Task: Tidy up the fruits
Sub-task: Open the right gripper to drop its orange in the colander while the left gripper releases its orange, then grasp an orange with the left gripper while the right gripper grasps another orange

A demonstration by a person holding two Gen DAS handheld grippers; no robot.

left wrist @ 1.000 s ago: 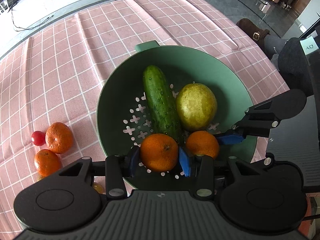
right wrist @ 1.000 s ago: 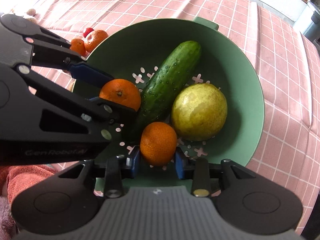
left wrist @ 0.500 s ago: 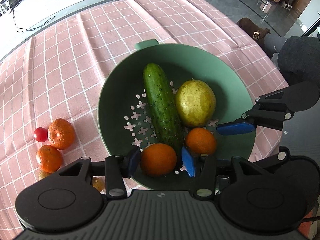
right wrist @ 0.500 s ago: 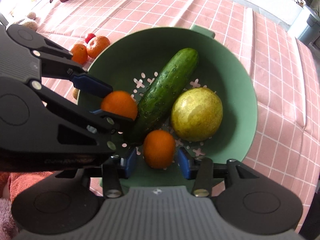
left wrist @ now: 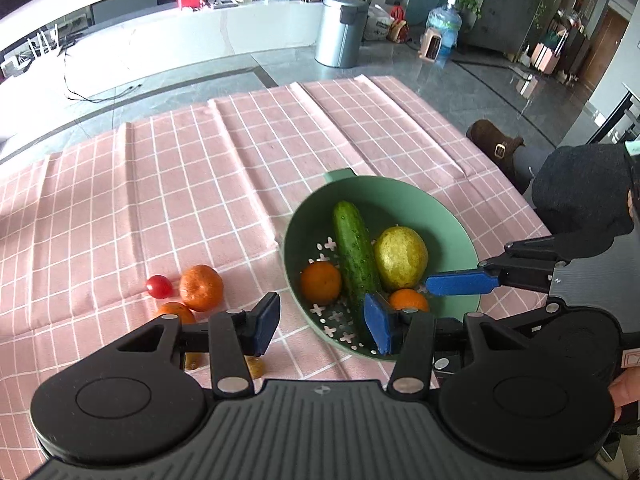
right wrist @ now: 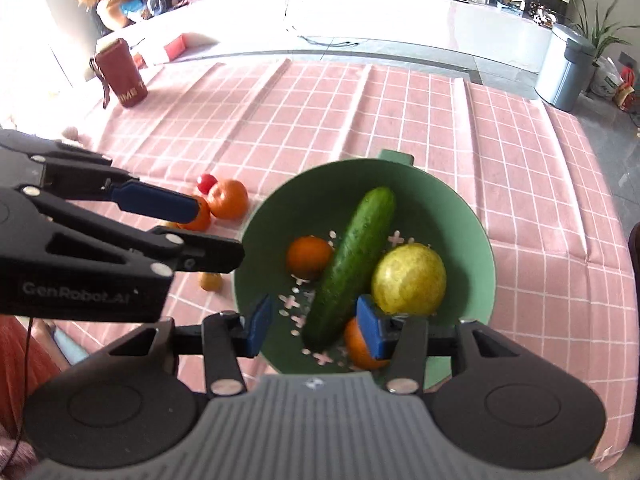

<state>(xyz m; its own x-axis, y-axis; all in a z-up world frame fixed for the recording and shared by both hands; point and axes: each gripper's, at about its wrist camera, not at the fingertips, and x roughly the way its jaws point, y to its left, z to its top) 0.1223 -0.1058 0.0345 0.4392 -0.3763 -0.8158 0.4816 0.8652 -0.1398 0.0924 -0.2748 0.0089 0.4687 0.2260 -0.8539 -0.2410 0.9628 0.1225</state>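
Note:
A green colander bowl [left wrist: 400,196] [right wrist: 440,208] on the pink checked cloth holds a cucumber [left wrist: 354,248] [right wrist: 356,256], a yellow pear-like fruit [left wrist: 400,258] [right wrist: 408,280] and two oranges [left wrist: 320,282] [left wrist: 408,300]. In the right wrist view, one orange [right wrist: 308,256] lies left of the cucumber. The other orange [right wrist: 356,346] is half hidden behind a finger. My left gripper [left wrist: 322,326] is open above the bowl's near-left rim, holding nothing. My right gripper [right wrist: 314,328] is open above the bowl's near side, also holding nothing.
Left of the bowl lie two oranges [left wrist: 201,287] [left wrist: 176,312], a cherry tomato [left wrist: 159,287] and small brownish fruits [left wrist: 256,366]. A dark red bottle sleeve [right wrist: 122,74] stands at the far left. A person's dark sleeve [left wrist: 580,200] is at the table's right edge.
Both grippers let go of their oranges, which now rest in the bowl. Both have opened and risen away from the bowl, and the left one swung left.

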